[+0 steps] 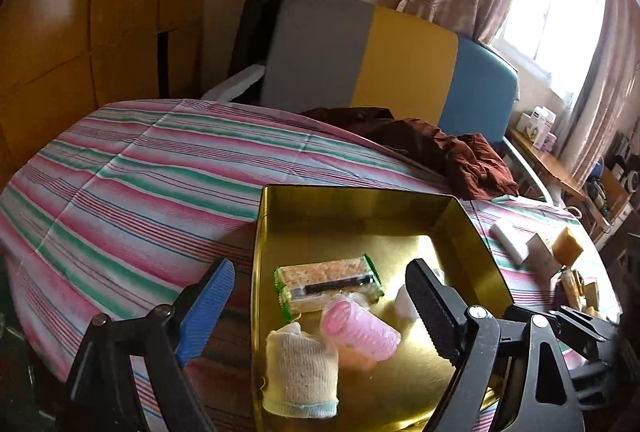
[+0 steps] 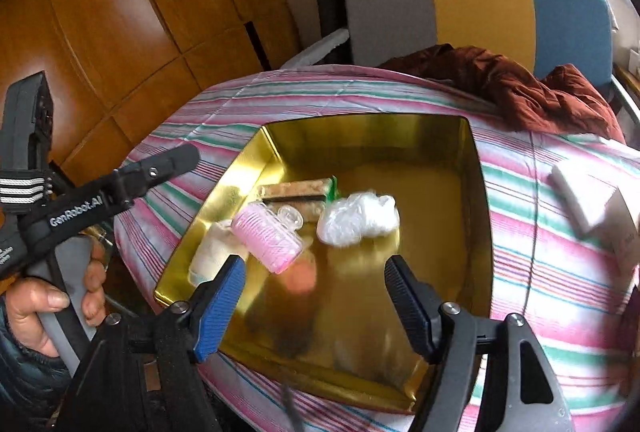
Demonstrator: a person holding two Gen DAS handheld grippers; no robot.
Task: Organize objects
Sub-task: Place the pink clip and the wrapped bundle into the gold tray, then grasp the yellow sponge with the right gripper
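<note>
A gold tin [image 2: 478, 192] sits open on a table under a pink, green and white striped cloth [image 1: 132, 168], and serves as the landmark here. Inside the tin, toward its left wall as the right wrist view shows it, lie a pink roller [image 2: 268, 236], a cream gauze roll [image 1: 300, 372] at the near left corner, and a green-edged snack pack [image 1: 328, 282] just behind the roller. A white crinkled wad [image 2: 358, 218] lies just right of the roller near the tin's middle, its outline blurred. The roller touches the gauze roll and overlaps the snack pack. The left gripper [image 1: 320, 316] hangs over the tin's near left edge with its jaws wide apart and nothing between the pads; its blue finger [image 1: 208, 308] lies outside the tin over the cloth, its black finger [image 1: 430, 306] over the tin's floor. The right gripper [image 2: 316, 302] hovers over the tin's near half, jaws also spread and empty, the wad lying beyond its tips. A hand [image 2: 48, 302] at the far left of the right wrist view grasps the left gripper's grey handle. Outside the tin, to its right on the cloth, lie a white block [image 1: 508, 240] and a small box [image 1: 540, 252], with a yellowish sponge [image 1: 568, 250] beside them. Beyond the tin, a brown garment [image 2: 520, 88] is heaped at the table's far edge against a grey, yellow and blue chair back [image 2: 480, 0].
</note>
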